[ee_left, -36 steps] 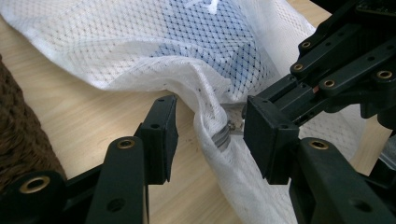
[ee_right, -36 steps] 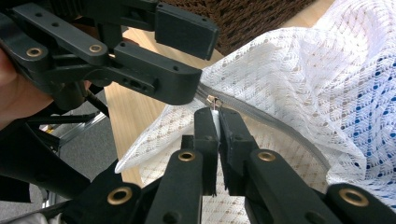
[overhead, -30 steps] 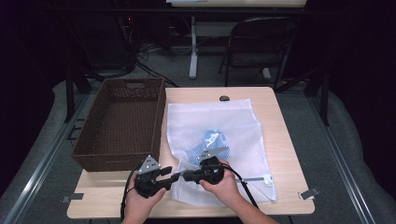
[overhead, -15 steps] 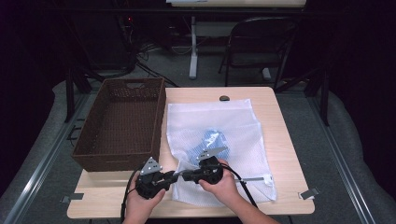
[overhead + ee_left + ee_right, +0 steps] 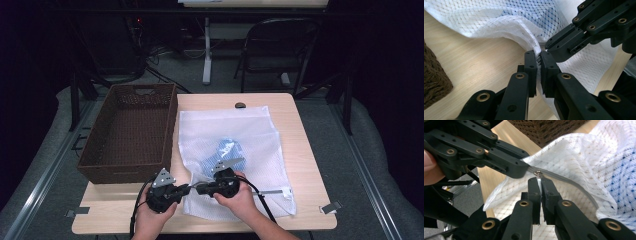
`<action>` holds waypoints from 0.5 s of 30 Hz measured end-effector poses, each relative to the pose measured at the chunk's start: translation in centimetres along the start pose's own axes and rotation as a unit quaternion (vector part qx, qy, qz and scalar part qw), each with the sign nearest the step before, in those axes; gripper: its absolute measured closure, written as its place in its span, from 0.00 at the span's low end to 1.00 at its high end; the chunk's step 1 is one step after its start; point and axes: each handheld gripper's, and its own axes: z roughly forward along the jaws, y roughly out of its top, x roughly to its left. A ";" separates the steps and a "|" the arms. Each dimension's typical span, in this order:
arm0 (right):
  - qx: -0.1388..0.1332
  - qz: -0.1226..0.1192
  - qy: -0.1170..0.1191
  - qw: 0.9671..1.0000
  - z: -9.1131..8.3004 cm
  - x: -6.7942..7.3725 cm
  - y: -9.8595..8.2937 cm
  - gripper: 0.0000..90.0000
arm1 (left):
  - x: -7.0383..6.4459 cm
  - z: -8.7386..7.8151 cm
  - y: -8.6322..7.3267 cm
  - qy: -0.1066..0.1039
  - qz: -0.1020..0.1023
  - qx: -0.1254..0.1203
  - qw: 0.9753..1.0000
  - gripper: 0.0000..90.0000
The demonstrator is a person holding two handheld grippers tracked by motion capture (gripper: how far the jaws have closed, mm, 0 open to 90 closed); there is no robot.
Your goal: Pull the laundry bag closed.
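A white mesh laundry bag (image 5: 240, 127) lies flat on the table with a blue dotted garment (image 5: 226, 150) inside it. Both grippers meet at the bag's near left corner. My left gripper (image 5: 187, 189) (image 5: 538, 55) is shut on the bag's raised mesh edge (image 5: 524, 37). My right gripper (image 5: 198, 188) (image 5: 538, 181) is shut on the small metal zipper pull (image 5: 537, 173) at the end of the grey zipper (image 5: 566, 181). The two grippers' tips nearly touch, the left gripper (image 5: 522, 168) just above the right one's jaws.
A dark brown wicker basket (image 5: 172, 125) with nothing in it stands to the left of the bag. A small dark round object (image 5: 240, 105) lies near the table's far edge. A folding chair (image 5: 280, 45) stands beyond the table.
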 end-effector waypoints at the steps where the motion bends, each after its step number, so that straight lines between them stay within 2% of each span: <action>1: 0.000 0.004 0.000 1.000 0.0 -0.1 -0.1 0.96 | 0.0 0.0 0.0 0.000 -0.003 -0.002 1.000 0.94; 4: 0.003 0.010 -0.004 1.000 -0.2 -0.5 -0.3 0.96 | 0.3 -0.3 0.0 0.000 -0.004 -0.001 1.000 0.94; 10: 0.015 0.016 -0.027 0.999 -0.9 -1.5 -0.9 0.96 | 0.7 -0.7 -0.2 0.000 -0.014 -0.004 1.000 0.94; 15: 0.015 0.020 -0.035 0.999 -1.6 -1.7 -1.2 0.96 | 0.7 -0.7 -0.3 -0.012 -0.026 -0.010 1.000 0.93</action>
